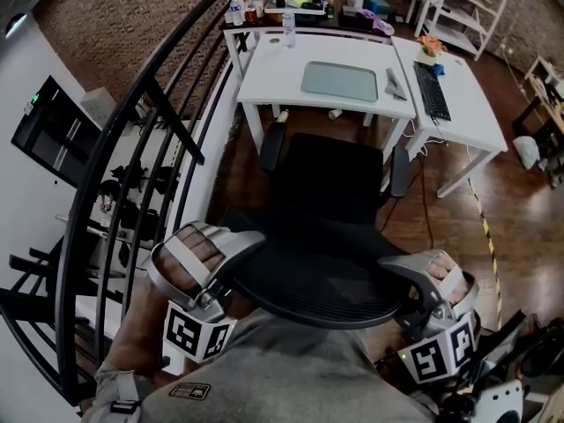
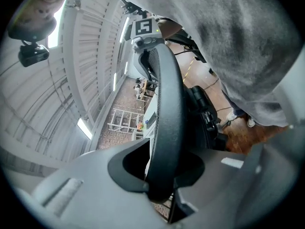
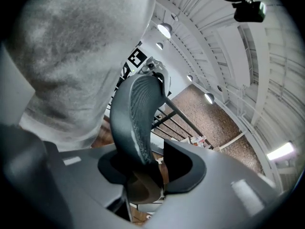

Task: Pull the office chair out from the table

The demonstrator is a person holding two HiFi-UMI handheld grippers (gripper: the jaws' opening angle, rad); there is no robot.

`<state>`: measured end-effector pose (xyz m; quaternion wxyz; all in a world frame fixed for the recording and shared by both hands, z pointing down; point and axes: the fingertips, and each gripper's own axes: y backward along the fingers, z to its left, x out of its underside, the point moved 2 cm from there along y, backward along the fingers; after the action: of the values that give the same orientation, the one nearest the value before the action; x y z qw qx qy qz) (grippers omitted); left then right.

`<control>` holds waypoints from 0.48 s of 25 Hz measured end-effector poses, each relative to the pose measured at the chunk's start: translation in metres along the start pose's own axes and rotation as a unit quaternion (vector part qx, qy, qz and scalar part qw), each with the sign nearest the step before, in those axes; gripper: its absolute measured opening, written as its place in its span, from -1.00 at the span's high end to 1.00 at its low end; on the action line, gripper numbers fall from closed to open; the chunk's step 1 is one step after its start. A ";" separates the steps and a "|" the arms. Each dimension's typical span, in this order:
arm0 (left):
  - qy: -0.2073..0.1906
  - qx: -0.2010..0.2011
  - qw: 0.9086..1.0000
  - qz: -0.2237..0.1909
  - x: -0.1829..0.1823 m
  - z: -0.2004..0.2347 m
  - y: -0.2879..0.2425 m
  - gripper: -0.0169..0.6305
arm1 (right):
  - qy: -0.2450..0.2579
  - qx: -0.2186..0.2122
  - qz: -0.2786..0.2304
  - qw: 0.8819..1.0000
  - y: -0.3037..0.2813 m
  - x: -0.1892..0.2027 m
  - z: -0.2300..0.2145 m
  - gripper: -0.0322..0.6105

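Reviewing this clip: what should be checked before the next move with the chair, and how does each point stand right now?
1. Office chair out from the table: ok, the seat stands apart from the table's edge.
2. Left gripper on the backrest: ok, the rim sits pinched between its jaws.
3. Right gripper on the backrest: not ok, the rim is between the jaws but a gap shows at one side.
4. Room behind the chair: cannot tell, the person's body hides it.
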<state>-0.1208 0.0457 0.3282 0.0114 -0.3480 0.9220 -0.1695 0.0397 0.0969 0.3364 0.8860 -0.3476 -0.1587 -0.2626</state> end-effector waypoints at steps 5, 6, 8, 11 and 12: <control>0.064 -0.027 0.997 -0.041 0.002 0.007 0.002 0.62 | -0.030 0.000 -0.017 0.999 -0.002 0.002 -0.005 0.30; 0.079 -0.027 0.995 -0.050 0.003 0.007 0.003 0.60 | -0.036 -0.002 -0.019 0.999 -0.003 0.004 -0.005 0.28; 0.100 -0.023 0.993 -0.065 0.006 0.007 0.005 0.53 | -0.052 -0.005 -0.022 0.998 -0.003 0.009 -0.006 0.24; 0.121 -0.028 0.989 -0.078 0.011 0.007 0.010 0.47 | -0.078 -0.011 -0.022 0.997 0.001 0.018 -0.005 0.19; 0.131 -0.035 0.987 -0.081 0.013 0.008 0.012 0.45 | -0.088 -0.013 -0.023 0.996 0.002 0.021 -0.004 0.18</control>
<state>-0.1370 0.0435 0.3183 -0.1357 -0.3962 0.8898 -0.1813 0.0581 0.0880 0.3418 0.8579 -0.3766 -0.2405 -0.2536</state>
